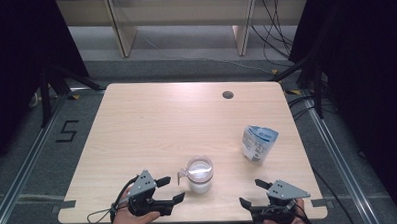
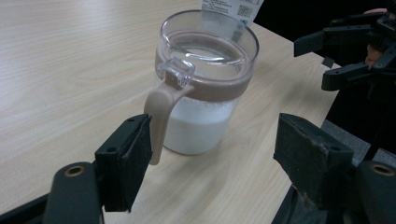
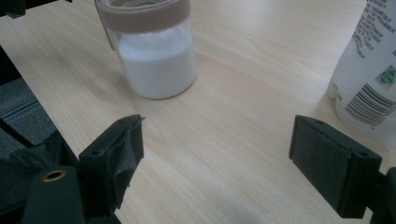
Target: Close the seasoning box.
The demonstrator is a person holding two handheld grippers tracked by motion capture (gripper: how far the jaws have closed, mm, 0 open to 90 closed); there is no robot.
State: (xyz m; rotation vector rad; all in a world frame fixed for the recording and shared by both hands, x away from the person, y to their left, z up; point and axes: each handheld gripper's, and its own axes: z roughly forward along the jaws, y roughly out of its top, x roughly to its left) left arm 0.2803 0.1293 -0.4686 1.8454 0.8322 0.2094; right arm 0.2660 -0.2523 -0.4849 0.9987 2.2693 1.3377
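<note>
A lab recording bay, not a home or kitchen.

You stand at a pale wood surface (image 1: 152,123) with a cable hole (image 1: 228,95), ringed by black curtains (image 1: 370,61) and dark stand legs (image 1: 48,82). Metal rails (image 1: 23,168) run along grey carpet, a taped "5" (image 1: 67,131) marks the floor, and loose cables (image 1: 276,24) trail past more desks (image 1: 183,15) behind.

Worktop (image 1: 152,123): pale wood-grain top with rounded corners and a round cable hole (image 1: 228,95) near its far right edge. Standing on it: one clear jar (image 1: 199,174) with a brown collar, clear lid and side handle, part-filled with white powder, near the front edge at centre; one white printed pouch (image 1: 258,143), upright, to the jar's right and farther back, well apart from it.
</note>
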